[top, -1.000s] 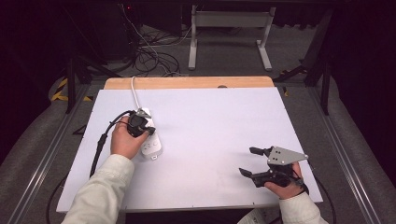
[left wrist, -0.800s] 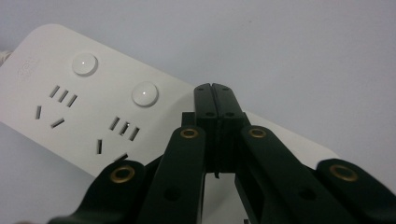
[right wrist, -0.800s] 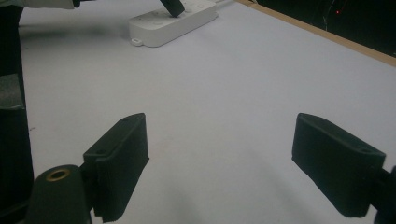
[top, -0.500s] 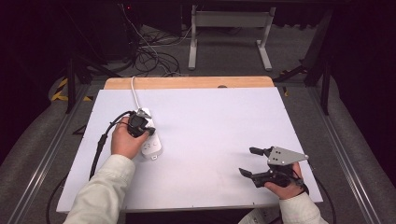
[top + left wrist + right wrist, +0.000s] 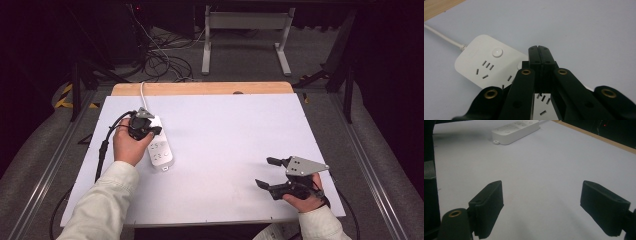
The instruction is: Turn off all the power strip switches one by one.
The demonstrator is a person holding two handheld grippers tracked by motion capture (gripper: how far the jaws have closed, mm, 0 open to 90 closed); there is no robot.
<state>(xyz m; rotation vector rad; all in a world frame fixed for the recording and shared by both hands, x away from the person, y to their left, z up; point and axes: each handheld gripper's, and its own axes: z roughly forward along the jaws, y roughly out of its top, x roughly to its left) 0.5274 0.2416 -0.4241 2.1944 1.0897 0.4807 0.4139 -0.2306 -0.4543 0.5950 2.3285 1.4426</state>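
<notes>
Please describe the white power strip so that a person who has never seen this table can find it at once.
Look at the white table, on its left half near the far wooden edge. The white power strip lies flat there, its cable running off the far edge. The shut left gripper is over it; the open right gripper is far away.

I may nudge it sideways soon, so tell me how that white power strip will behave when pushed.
The power strip lies flat and long on the smooth white table, so it would probably slide, not tip or roll. Its hard-looking casing suggests it stays stiff. The white cord running off its far end is likely floppy and may drag or swing the strip around.
</notes>
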